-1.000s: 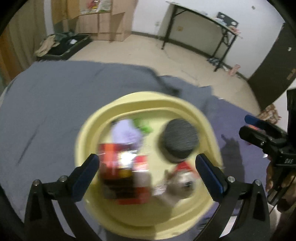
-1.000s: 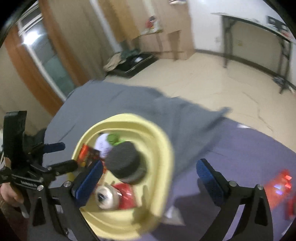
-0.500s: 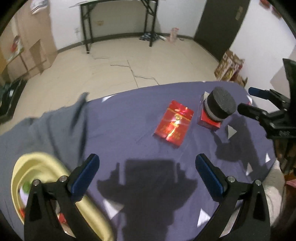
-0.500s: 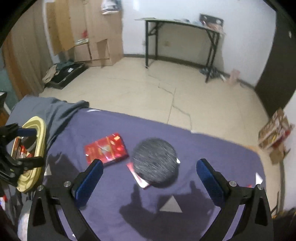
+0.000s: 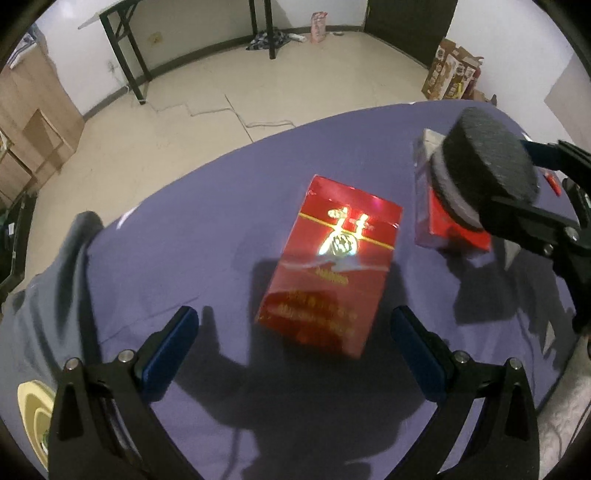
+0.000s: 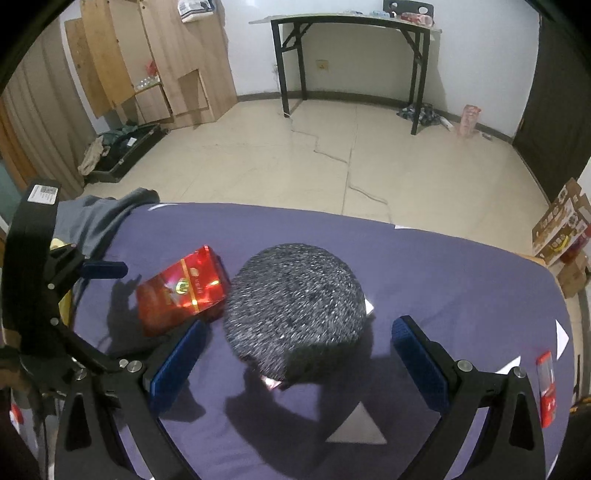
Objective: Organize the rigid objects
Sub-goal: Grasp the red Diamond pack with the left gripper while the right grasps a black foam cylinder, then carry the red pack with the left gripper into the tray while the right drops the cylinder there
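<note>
A shiny red box [image 5: 325, 266] lies flat on the purple cloth, just ahead of my open left gripper [image 5: 291, 332], with nothing between the fingers. To its right a black round foam disc [image 5: 487, 166] rests on a second red box [image 5: 458, 225]. My right gripper [image 6: 299, 349] is open, its fingers on either side of the disc [image 6: 295, 310] and apart from it. In the right wrist view the first red box [image 6: 181, 291] lies left of the disc, and one finger [image 6: 105, 269] of the left gripper shows beside it.
The rim of a yellow basin [image 5: 33, 413] shows at the lower left, next to a grey cloth [image 5: 55, 280]. A small red item [image 6: 546, 384] lies near the cloth's right edge. Beyond the table are the bare floor, a black folding table [image 6: 351, 22] and cardboard boxes [image 6: 565, 236].
Both grippers swung away from the yellow basin to the right and have closed in: the left on the red box, the right on the black disc.
</note>
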The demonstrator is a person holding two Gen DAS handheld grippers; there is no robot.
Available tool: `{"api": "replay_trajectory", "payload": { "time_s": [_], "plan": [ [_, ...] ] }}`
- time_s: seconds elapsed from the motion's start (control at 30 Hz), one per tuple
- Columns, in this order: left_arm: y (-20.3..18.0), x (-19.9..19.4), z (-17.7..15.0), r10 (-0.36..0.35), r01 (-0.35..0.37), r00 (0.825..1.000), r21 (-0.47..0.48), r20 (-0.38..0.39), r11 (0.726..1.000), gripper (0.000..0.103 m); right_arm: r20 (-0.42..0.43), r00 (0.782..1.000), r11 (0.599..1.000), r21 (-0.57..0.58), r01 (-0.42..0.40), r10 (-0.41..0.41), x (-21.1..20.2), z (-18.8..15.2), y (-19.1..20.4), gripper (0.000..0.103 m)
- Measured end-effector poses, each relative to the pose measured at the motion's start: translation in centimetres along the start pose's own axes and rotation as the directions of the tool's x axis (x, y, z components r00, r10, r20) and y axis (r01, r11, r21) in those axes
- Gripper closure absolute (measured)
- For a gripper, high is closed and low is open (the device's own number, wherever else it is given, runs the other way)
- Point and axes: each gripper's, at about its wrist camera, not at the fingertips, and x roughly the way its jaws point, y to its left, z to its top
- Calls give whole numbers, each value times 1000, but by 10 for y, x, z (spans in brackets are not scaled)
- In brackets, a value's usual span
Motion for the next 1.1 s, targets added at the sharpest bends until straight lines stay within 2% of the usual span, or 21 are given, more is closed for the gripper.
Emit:
{"api": "replay_trajectory", "payload": {
  "time_s": [0.13,0.17,0.2,0.23,0.27,0.3,0.43,0.57,0.87,1.03,1.1],
  "plan": [
    [-9,7,13,33,-33,999,32,12,999,2,40,999,1000,-22,4,-3,10,0,1,1],
    [-11,8,15,29,-30,999,33,16,999,7,34,999,1000,-21,-1,2,16,-1,2,1],
    [-13,8,17,19,-19,1000,30,20,999,21,27,1000,1000,-21,-5,6,20,-2,2,6],
    [-13,9,18,8,-9,1000,27,21,1000,29,20,1000,1000,-21,-12,12,23,-3,2,10],
    [-14,10,20,-1,1,1000,24,17,1000,39,16,1000,1000,-24,-8,9,25,-4,2,23],
    [-16,8,20,-10,10,1000,18,20,1000,41,18,1000,1000,-25,-11,11,23,-4,1,35],
    [-17,3,15,-25,25,999,6,32,1000,43,66,997,999,-21,-38,39,10,-8,-2,36],
    [-15,-24,5,-33,34,996,-16,80,999,44,117,993,999,-31,-23,26,-8,-14,-2,36],
    [5,-98,-23,90,-76,982,-90,163,993,44,178,984,998,-56,-14,23,-53,-15,17,36],
    [25,-124,-48,82,-49,978,-167,191,985,44,183,982,994,-103,-29,48,-70,-23,41,36],
    [38,-138,-72,79,-38,975,-194,206,980,44,170,983,991,-121,-52,72,-76,-30,52,36]
  ]
}}
